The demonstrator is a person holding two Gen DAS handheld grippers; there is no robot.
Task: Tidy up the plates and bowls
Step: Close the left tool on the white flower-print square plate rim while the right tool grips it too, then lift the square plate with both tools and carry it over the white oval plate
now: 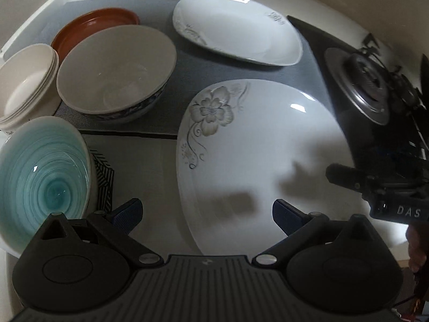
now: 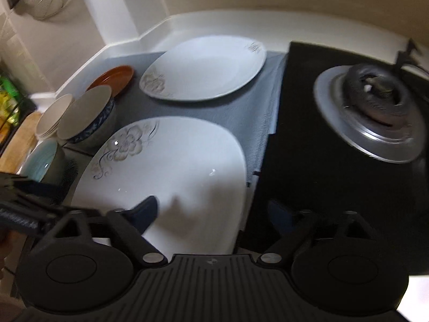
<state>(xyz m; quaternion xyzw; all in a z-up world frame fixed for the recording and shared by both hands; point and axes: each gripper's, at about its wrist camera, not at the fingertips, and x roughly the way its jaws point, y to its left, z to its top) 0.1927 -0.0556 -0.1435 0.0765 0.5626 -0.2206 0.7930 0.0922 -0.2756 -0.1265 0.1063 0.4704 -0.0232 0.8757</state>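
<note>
The left gripper [image 1: 207,214] is wide open and holds nothing. It hangs over the near edge of a big white flower plate [image 1: 257,155]. The right gripper [image 2: 214,212] is wide open and empty too, over the plate's right edge. A second white plate [image 1: 236,26] lies behind on the gray mat [image 1: 187,80]. Bowls [image 1: 115,72] sit at the left, and a stove burner [image 2: 372,112] is at the right.

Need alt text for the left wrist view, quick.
The open left tool hovers over the near floral white plate. A second white plate lies behind it on the grey mat; a teal bowl and other stacked bowls sit left.
</note>
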